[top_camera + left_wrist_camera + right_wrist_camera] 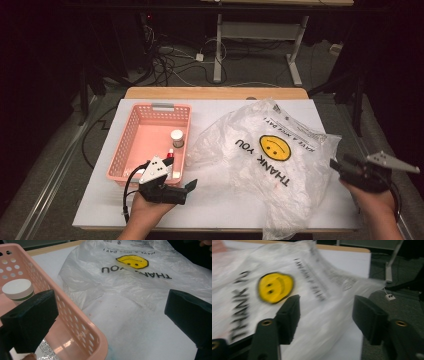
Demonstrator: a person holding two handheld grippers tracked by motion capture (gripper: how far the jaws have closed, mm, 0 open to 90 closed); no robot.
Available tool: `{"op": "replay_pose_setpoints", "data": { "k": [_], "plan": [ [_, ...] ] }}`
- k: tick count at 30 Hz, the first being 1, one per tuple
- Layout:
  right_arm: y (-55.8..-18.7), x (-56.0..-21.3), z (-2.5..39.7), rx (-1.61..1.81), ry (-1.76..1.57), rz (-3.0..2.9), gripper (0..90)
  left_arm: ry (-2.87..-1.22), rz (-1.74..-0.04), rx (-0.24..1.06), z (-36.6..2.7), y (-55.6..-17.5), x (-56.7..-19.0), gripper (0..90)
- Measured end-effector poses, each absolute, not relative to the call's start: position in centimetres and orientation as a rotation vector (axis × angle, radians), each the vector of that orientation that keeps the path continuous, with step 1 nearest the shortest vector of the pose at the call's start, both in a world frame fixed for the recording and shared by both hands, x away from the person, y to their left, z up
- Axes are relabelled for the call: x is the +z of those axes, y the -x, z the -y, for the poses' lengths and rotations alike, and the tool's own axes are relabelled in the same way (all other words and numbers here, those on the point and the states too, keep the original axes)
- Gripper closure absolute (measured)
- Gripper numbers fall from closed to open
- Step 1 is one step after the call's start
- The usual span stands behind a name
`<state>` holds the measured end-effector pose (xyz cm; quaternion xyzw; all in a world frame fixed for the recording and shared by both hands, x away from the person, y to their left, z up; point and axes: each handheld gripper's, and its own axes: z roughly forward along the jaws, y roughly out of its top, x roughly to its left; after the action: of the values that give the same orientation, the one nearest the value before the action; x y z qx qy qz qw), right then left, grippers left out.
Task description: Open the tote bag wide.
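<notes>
High view | crinkled clear plastic bag (260, 150) | perforated pink basket (131, 145) | both hand-held grippers gape, left (187, 189), right (336, 167)

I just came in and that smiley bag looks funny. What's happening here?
A person is working at a white table with a gripper in each hand. The right gripper is open around the edge of the crinkly clear plastic bag with a yellow smiley face. The left gripper is open beside the pink plastic basket, which holds a small white-lidded jar.

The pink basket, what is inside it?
Inside the pink basket: a white-capped bottle and a small red-tipped item. The left gripper covers the near corner.
</notes>
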<state>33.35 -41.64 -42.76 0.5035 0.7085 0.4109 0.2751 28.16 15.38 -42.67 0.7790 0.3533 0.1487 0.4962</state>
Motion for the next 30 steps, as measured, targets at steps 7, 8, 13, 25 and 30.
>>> {"op": "replay_pose_setpoints", "data": {
  "k": [7, 8, 13, 25, 30],
  "plan": [
    [-41.2, -44.2, 43.6, 1.002, -1.498, -1.906, 14.8, -1.895, -0.856, 0.365, -15.6, -28.4, -42.9, 0.0],
    [-41.9, -44.5, 43.8, 0.989, -1.512, -1.913, 14.3, -1.895, -0.856, 0.365, -15.6, -28.4, -42.9, 0.0],
    [-44.1, -45.9, 43.8, 0.99, -1.544, -1.981, 18.4, -1.894, -0.86, 0.361, -15.7, -28.3, -43.0, 0.0],
    [-40.7, -47.5, 42.1, 0.897, -1.435, -2.047, 85.1, -1.885, -0.864, 0.369, -16.2, -28.2, -42.8, 0.0],
    [-37.2, -47.4, 43.2, 0.883, -1.477, -1.986, 85.4, -1.874, -0.877, 0.373, -16.6, -28.4, -42.7, 0.0]
  ]
}}
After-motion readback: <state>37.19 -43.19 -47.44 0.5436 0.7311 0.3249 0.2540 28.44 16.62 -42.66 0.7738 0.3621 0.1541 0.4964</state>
